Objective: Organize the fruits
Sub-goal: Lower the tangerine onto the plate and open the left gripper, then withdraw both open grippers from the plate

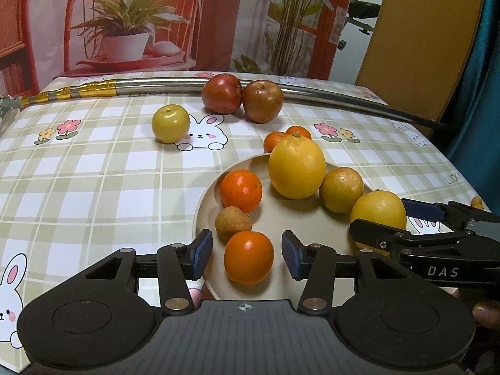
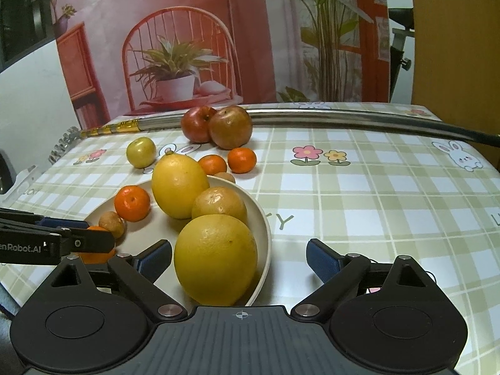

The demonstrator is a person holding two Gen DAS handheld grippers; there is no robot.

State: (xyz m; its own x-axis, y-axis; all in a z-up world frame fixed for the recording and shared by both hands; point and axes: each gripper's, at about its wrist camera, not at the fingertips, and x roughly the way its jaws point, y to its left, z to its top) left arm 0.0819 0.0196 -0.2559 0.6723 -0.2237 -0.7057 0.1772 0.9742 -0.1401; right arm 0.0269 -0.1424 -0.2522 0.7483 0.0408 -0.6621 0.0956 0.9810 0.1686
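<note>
Left claw (image 1: 247,254) spread, pads either side of an orange (image 1: 248,257) at the plate (image 1: 275,215) front, not pinching. Right claw (image 2: 239,261) spread wide round a big yellow citrus (image 2: 215,259) on the plate's rt rim, pads clear. Loose fruit lies beyond: two apples (image 1: 242,97) far back, green apple (image 1: 170,123) back-left on the worktop (image 1: 93,172), so left claw's nearer that one.

Right hand-held gripper (image 2: 239,261) gapes around a yellow citrus (image 2: 215,259) on the plate (image 2: 265,234)

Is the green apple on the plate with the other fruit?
No. In the left wrist view the green apple sits on the tablecloth, well apart from the plate.
</note>
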